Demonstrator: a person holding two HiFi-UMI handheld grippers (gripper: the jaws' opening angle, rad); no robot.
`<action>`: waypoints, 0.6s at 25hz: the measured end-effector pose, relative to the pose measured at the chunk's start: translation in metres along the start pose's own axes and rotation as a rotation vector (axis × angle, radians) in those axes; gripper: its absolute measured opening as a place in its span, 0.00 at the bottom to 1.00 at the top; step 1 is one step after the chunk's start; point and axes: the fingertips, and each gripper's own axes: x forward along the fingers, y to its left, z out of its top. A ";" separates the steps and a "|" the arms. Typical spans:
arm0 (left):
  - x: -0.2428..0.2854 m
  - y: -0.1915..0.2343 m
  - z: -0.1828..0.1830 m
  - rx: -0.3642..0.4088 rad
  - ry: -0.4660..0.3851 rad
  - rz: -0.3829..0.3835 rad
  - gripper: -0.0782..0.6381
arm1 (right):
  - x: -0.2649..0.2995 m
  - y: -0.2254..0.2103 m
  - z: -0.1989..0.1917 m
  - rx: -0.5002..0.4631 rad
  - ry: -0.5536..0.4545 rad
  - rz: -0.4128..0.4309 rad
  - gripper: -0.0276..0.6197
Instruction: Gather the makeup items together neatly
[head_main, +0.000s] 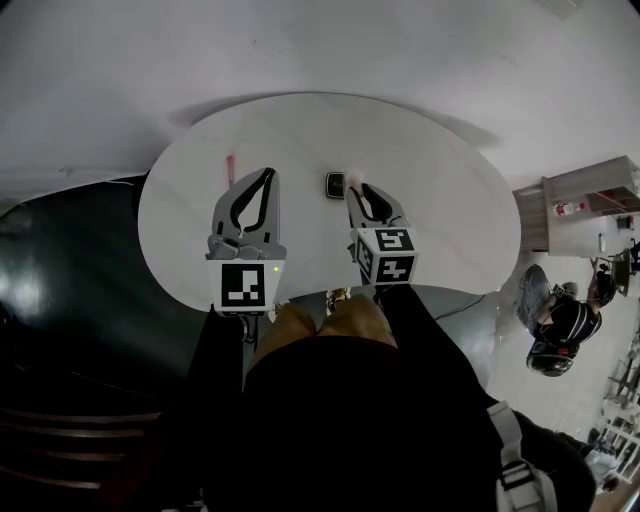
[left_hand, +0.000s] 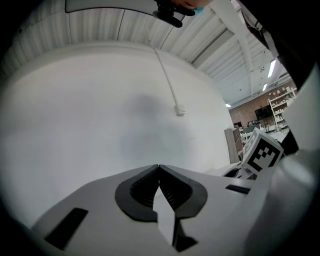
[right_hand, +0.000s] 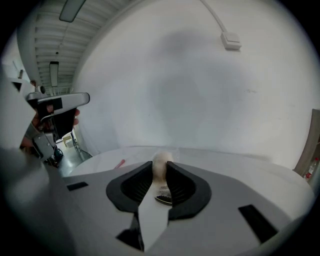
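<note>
Right gripper view shows the right gripper (right_hand: 160, 166) clamped on a pale makeup sponge (right_hand: 161, 158) at frame centre. Head view: on the white surface (head_main: 450, 220), a dark compact (head_main: 335, 184) lies just left of that gripper's tips and a thin pink stick (head_main: 229, 167) lies at upper left. The left gripper (left_hand: 158, 167) is closed and empty.

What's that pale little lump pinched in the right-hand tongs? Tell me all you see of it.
A small rounded cream-coloured lump, soft and matte-looking, perhaps a makeup sponge. The right tongs pinch its sides between dark ribbed pads, its domed end poking past their tips. It is held over the round white table; nothing else visibly touches it.
</note>
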 end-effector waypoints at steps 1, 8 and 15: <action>0.008 -0.007 0.002 0.002 0.001 -0.003 0.13 | 0.000 -0.013 -0.001 0.008 0.002 -0.008 0.20; 0.053 -0.044 0.006 0.018 0.024 0.000 0.13 | 0.003 -0.070 -0.014 0.049 0.040 0.000 0.20; 0.079 -0.060 0.002 0.027 0.048 0.015 0.13 | 0.031 -0.094 -0.041 0.093 0.110 0.026 0.21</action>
